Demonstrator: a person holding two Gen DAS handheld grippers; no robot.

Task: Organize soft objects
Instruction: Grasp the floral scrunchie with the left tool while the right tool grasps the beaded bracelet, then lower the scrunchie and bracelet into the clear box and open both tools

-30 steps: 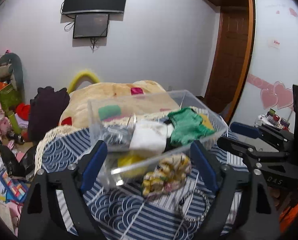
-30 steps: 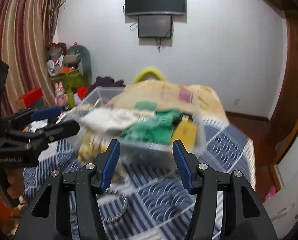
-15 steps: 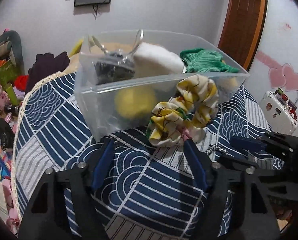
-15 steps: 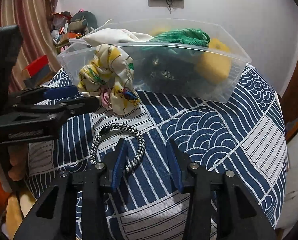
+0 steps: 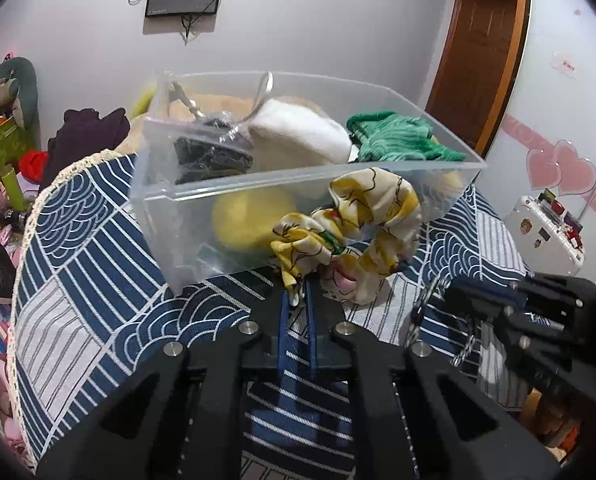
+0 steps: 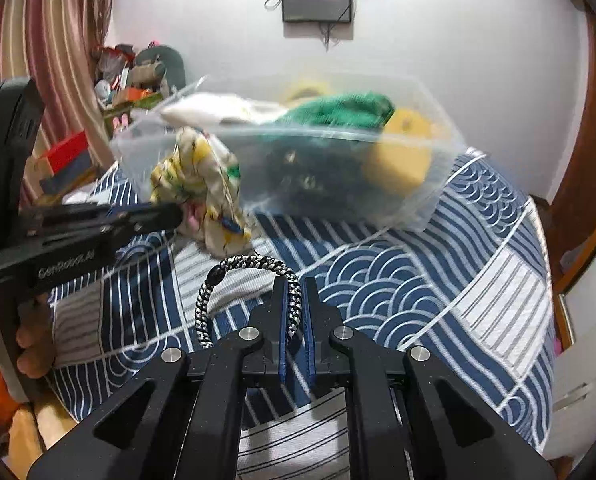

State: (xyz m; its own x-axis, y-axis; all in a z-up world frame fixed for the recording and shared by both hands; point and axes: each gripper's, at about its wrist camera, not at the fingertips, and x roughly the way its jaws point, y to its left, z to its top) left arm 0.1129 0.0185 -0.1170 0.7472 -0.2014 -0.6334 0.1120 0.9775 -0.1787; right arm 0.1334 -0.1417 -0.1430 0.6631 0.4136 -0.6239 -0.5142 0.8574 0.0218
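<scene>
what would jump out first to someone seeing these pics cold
Probably the yellow floral fabric scrunchie, pinched at its lower edge by the left claw right in front of the clear plastic bin. That bin, on the blue wave-patterned cloth, holds a green knitted item, a white soft pad and other pieces. The right claw is shut on a black-and-white braided cord bracelet.

My left gripper (image 5: pixel 297 298) is clamped on the scrunchie (image 5: pixel 351 227); my right gripper (image 6: pixel 294 307) pinches the braided bracelet (image 6: pixel 245 285).
</scene>
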